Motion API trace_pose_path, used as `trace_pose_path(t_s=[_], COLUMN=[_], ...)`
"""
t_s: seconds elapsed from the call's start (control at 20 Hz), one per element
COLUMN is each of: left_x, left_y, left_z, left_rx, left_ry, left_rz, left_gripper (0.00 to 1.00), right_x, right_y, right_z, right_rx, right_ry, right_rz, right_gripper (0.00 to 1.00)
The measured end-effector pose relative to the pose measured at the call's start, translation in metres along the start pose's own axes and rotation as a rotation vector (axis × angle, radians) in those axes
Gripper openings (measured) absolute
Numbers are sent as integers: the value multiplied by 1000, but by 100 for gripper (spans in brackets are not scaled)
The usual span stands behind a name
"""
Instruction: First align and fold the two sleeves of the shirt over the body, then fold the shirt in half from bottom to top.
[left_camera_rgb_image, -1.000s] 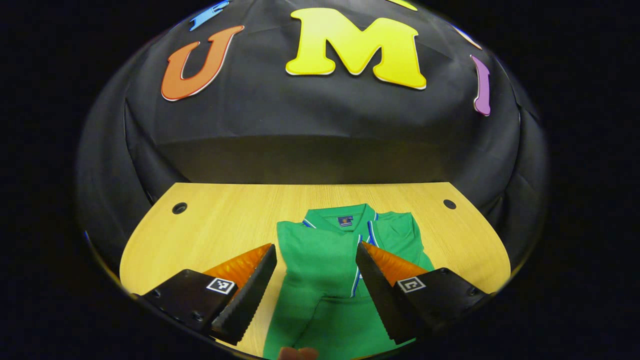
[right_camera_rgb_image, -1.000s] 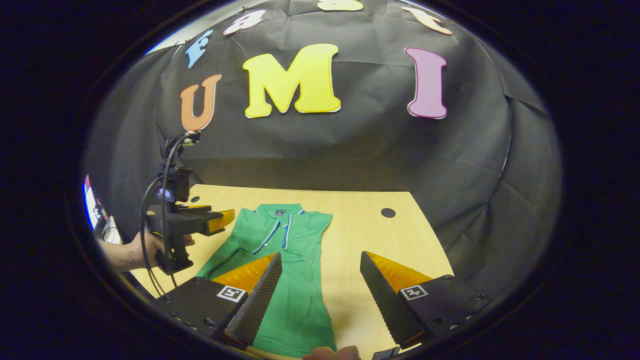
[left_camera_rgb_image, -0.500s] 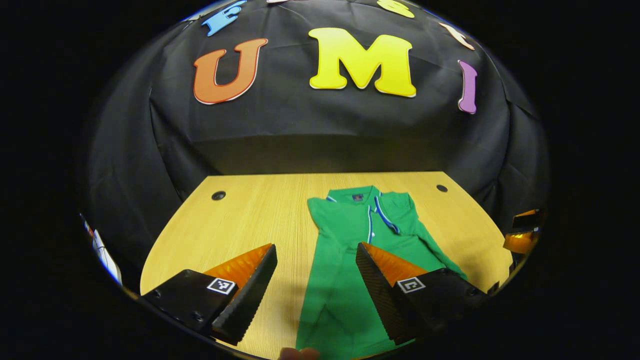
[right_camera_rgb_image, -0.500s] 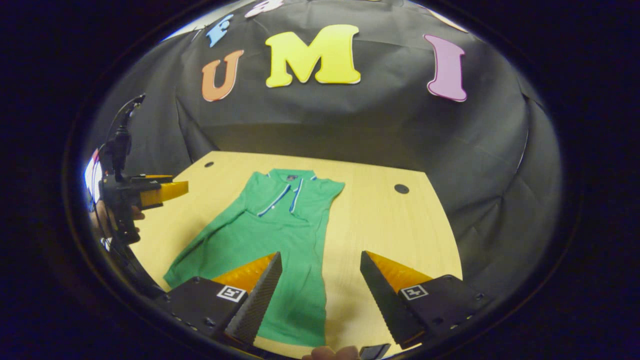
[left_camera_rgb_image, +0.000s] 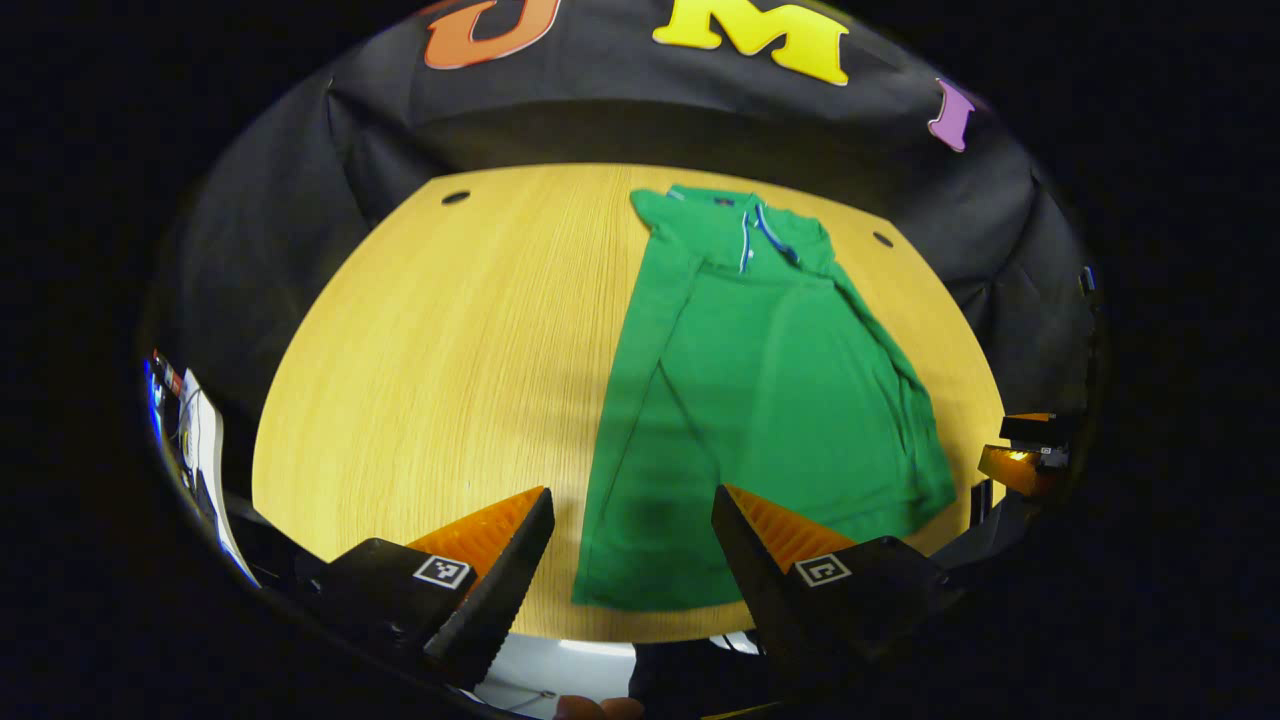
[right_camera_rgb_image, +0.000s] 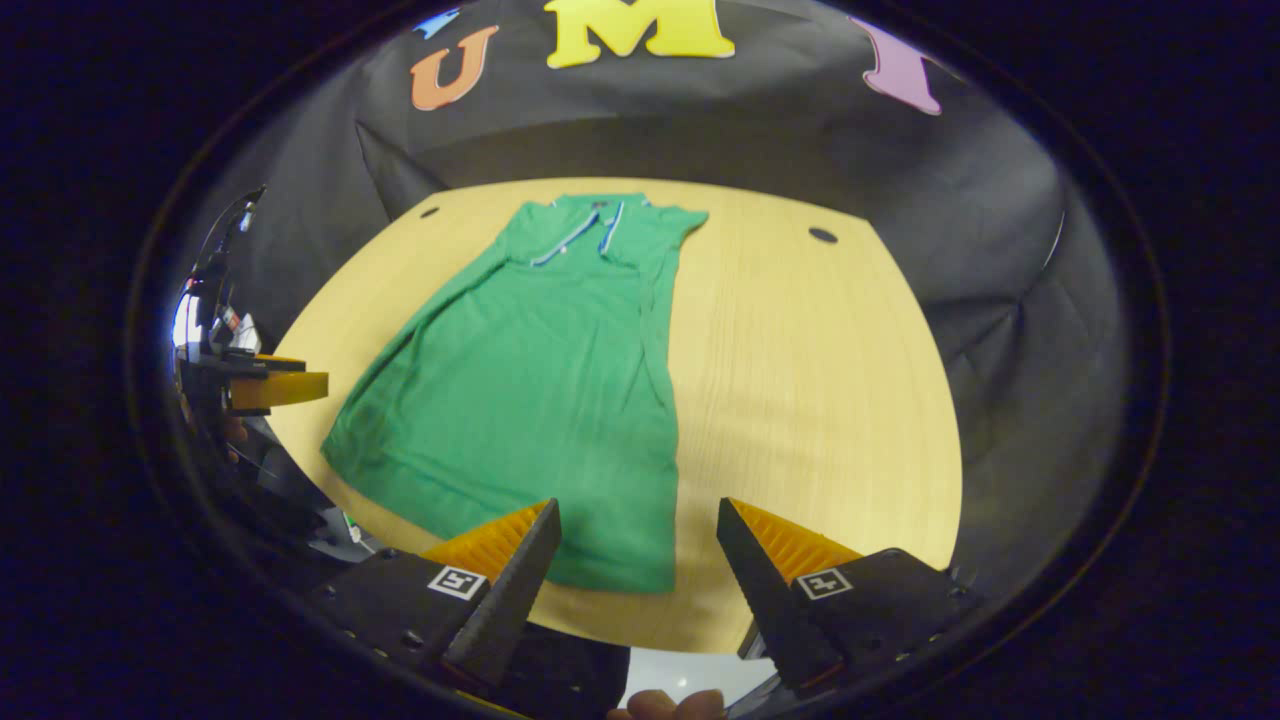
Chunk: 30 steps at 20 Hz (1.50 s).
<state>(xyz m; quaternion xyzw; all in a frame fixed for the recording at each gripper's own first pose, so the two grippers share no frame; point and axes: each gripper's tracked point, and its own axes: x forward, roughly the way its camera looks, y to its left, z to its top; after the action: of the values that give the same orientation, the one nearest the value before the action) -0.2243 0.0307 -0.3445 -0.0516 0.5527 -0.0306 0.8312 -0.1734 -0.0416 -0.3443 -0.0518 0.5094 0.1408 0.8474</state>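
Shirt (left_camera_rgb_image: 770, 400) lies flat on the table (left_camera_rgb_image: 450, 350), hem just beyond the wide, empty left gripper (left_camera_rgb_image: 632, 520) and right gripper (right_camera_rgb_image: 638, 530). Both sleeves appear folded over the body; the bottom-to-top fold remains.

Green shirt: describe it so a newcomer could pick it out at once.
Start at the light wooden table in front of the black cloth wall. The green shirt lies flat on it, collar toward the wall, bottom hem toward the near edge. It is the one garment there, marked by white-and-blue stripes at collar and placket.
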Motion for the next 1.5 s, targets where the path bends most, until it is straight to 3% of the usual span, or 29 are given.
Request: trace_pose_path(t_s=[0.4, 0.45, 0.8, 0.85, 0.9, 0.95, 1.0, 1.05, 1.1, 1.15, 1.3, 1.5], left_x=[2, 6, 19, 22, 21, 21, 20, 22, 22, 22, 17, 4], left_y=[12, 14, 17, 14, 11, 9, 7, -1, -11, -15, -16, -18], left_z=[-60, -69, -76, -75, -76, -77, -75, -78, -80, -81, -85, -67], left_rx=[-13, -25, -56, -52, -42, -25, -20, -25, -26, -27, -50, -29], left_ry=[286, 309, 362, 375, 383, 386, 386, 388, 399, 407, 411, 377], left_rz=[31, 36, 52, 45, 37, 27, 15, -28, -73, -94, -122, -139], left_gripper=[100, 100, 100, 98, 85, 77, 66, 36, 13, 11, 4, 4], right_x=[30, 35, 52, 52, 51, 50, 50, 49, 50, 51, 50, 40], right_y=[3, 2, 2, 3, 4, 5, 8, 12, 18, 17, 17, 15], right_z=[-51, -50, -55, -58, -59, -60, -61, -61, -62, -60, -60, -50], right_rx=[7, 2, 8, -9, -14, -20, -8, 15, 43, 52, 65, 91], right_ry=[309, 326, 393, 410, 422, 438, 449, 461, 462, 458, 458, 426], right_rz=[-15, -30, -48, -42, -39, -34, -27, -11, 15, 25, 37, 70], right_gripper=[97, 94, 97, 92, 80, 74, 57, 24, 13, 2, 0, 0])
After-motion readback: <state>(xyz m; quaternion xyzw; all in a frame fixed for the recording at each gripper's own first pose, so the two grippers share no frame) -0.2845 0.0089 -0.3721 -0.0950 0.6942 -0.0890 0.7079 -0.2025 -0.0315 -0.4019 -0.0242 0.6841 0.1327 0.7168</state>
